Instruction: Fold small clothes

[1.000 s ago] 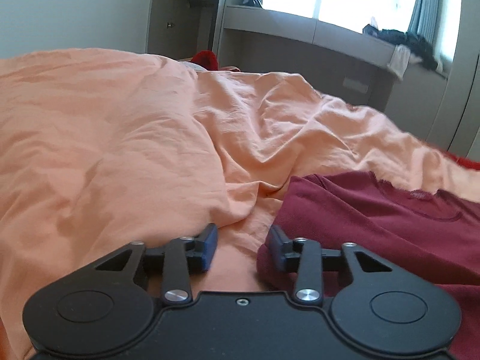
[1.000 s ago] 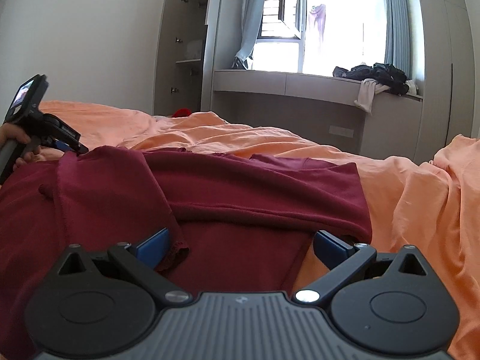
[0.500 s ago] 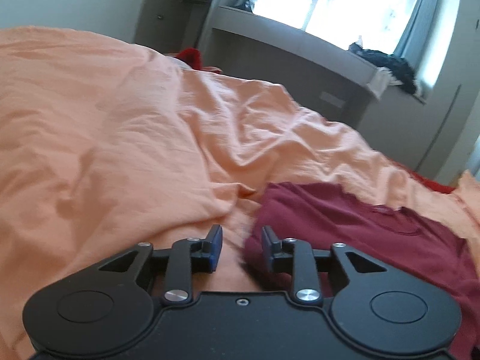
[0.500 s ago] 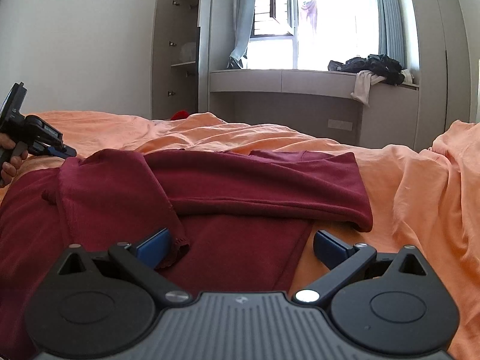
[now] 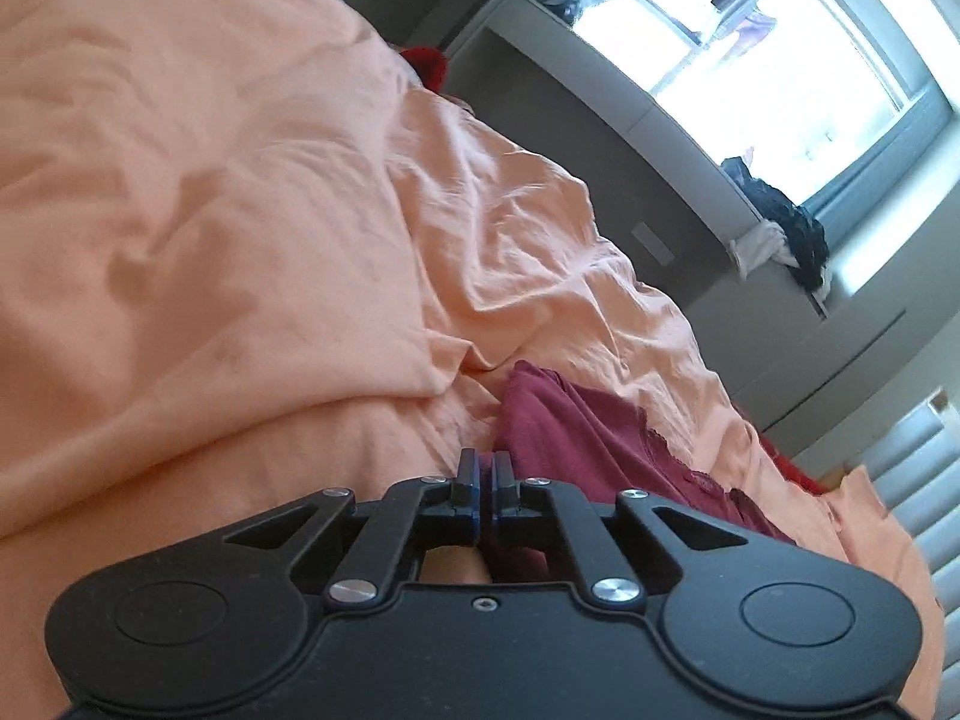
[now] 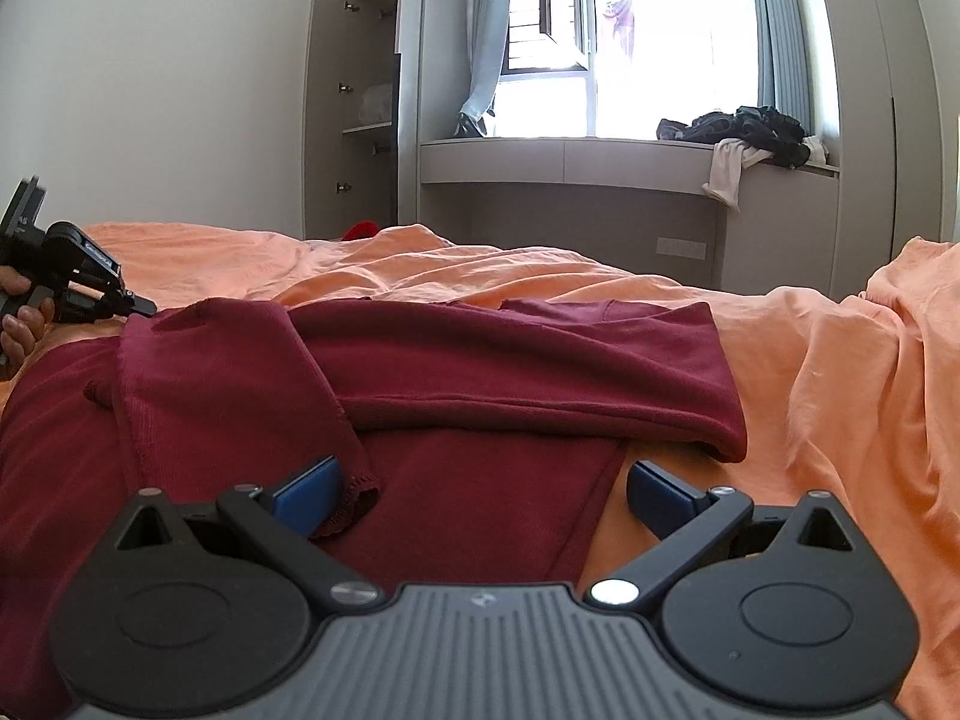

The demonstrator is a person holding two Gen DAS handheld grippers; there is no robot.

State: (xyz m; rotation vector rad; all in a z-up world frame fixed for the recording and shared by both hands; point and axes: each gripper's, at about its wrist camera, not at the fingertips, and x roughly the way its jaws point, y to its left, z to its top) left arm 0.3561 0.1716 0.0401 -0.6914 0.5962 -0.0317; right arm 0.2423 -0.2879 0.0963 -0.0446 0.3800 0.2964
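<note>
On the orange duvet [image 6: 840, 372] lies the maroon garment [image 6: 480, 372], partly folded. Your left tool [image 5: 483, 468] has just closed, pads together at the garment's edge; cloth pinched or not, can't tell. Your right tool [image 6: 480, 486] gapes wide over the hem.

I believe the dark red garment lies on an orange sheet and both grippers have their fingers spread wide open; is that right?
Not quite: only the right gripper is open over the dark red garment on the orange sheet. The left wrist view shows the left gripper with its fingers shut.
</note>
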